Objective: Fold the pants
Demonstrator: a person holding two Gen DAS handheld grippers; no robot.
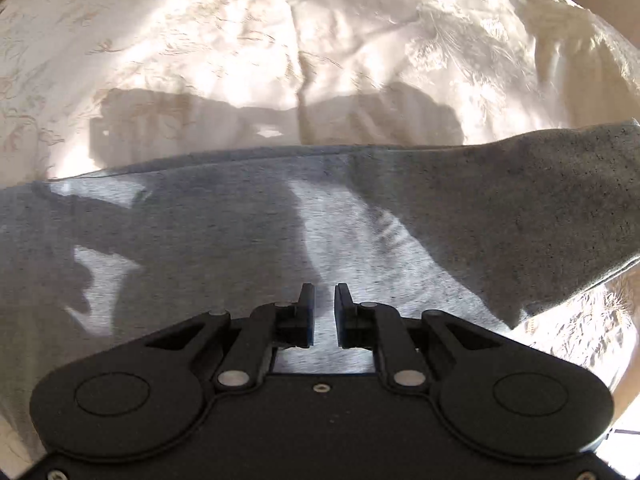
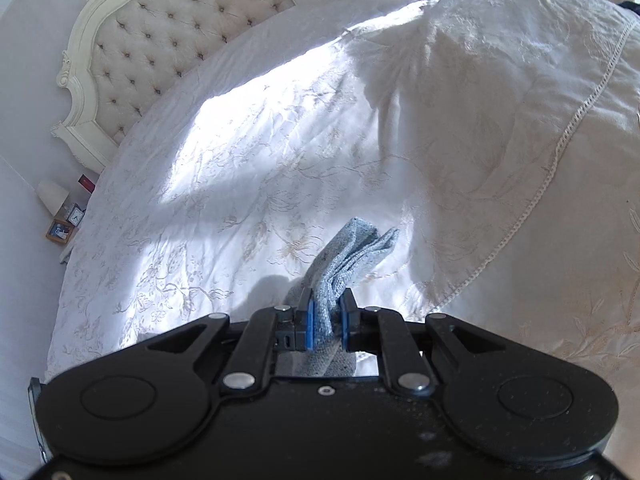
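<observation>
The grey pants (image 1: pixel 280 232) lie spread across the bed (image 1: pixel 200 60), with the left gripper (image 1: pixel 324 316) above them, its jaws slightly apart and nothing between them, while the right gripper (image 2: pixel 328 320) pinches a bunched fold of the pants (image 2: pixel 348 256) above the bed (image 2: pixel 280 140).

Grey pants (image 1: pixel 240 240) lie spread flat, one bunched end lifted.

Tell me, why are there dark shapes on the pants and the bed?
Left wrist view: strong sunlight throws gripper-shaped shadows across the pants and bedspread, with washed-out glare beyond. Right wrist view: a bright sun patch on the bedspread; the fisheye bends the headboard.
</observation>
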